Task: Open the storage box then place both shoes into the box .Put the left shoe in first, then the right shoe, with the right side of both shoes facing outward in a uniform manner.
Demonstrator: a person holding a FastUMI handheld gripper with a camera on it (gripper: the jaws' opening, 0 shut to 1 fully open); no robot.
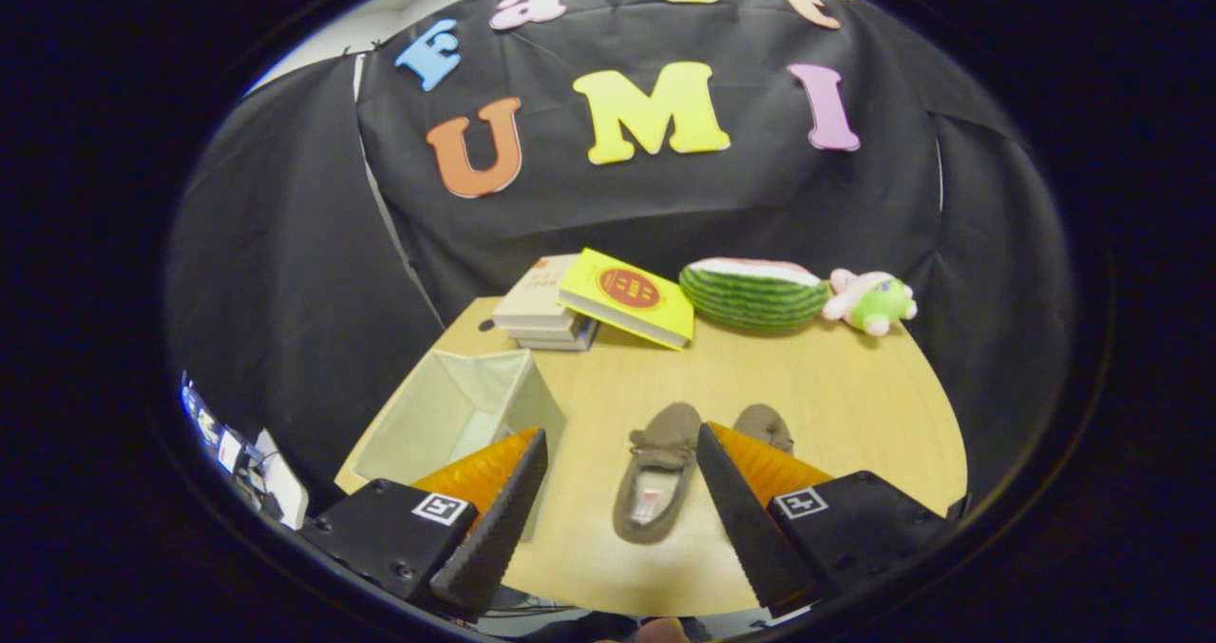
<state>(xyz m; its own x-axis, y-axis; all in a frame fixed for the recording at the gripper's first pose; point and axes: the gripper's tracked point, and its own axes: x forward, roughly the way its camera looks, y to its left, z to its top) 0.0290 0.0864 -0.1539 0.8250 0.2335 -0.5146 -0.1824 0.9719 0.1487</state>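
Nearest to me are my jaws [622, 439], spread wide apart and gripping nothing, hanging above the near part of the wooden table [855, 406]. Just beyond the left finger sits the storage box [456, 410], a pale fabric bin whose top is open, so I can see its bare inside; the finger's tip overlaps its near right corner in my view. Between the two fingers lies one brown shoe [657, 472], toe pointing away from me, its opening facing up. A second brown shoe [765, 425] lies just beside it on the right, mostly hidden behind the right finger, so I see only its toe end. Along the far edge of the table I see a stack of books [541, 315], a yellow book [632, 296] leaning on that stack, a watermelon-slice plush [750, 296] and a small pink and green plush toy [872, 303]
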